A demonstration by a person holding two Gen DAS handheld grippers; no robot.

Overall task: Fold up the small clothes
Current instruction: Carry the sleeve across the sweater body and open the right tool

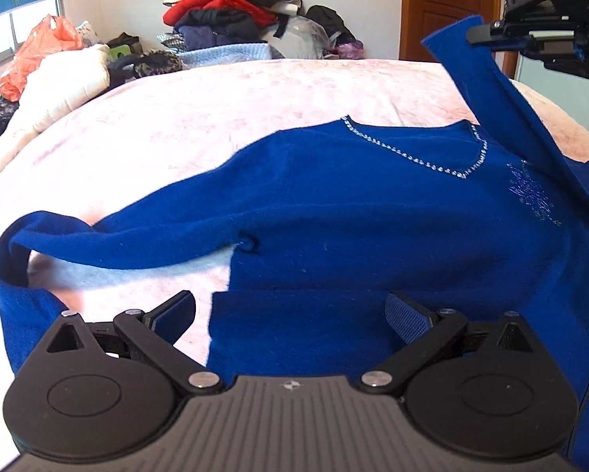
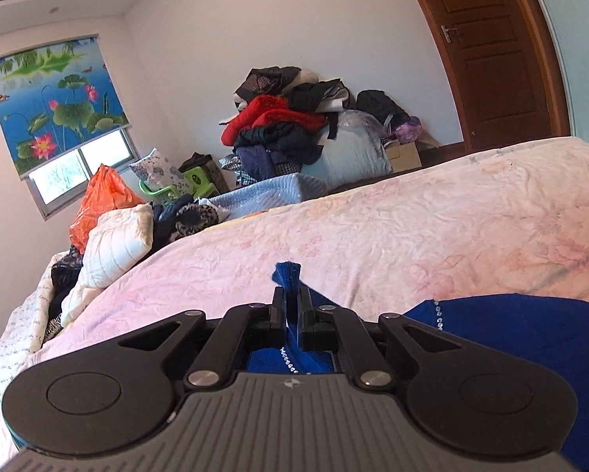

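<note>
A blue sweater (image 1: pixel 353 212) with a rhinestone V-neck lies spread on the pink bedspread (image 1: pixel 215 118). My left gripper (image 1: pixel 290 314) is open and empty, low over the sweater's near edge by the left armpit. My right gripper (image 1: pixel 487 33) is at the upper right of the left wrist view, shut on the end of the sweater's right sleeve (image 1: pixel 491 86) and holding it up off the bed. In the right wrist view the right gripper (image 2: pixel 291 303) is shut on the blue sleeve cuff (image 2: pixel 287 275), with the sweater body (image 2: pixel 510 334) below right.
A pile of clothes (image 1: pixel 231 11) stands against the far wall. A white quilted pillow (image 1: pixel 58 90) and an orange bag (image 1: pixel 38 51) lie at the bed's far left. A wooden door (image 1: pixel 447 4) is at the back right. A window with a lotus blind (image 2: pixel 58 102) is on the left.
</note>
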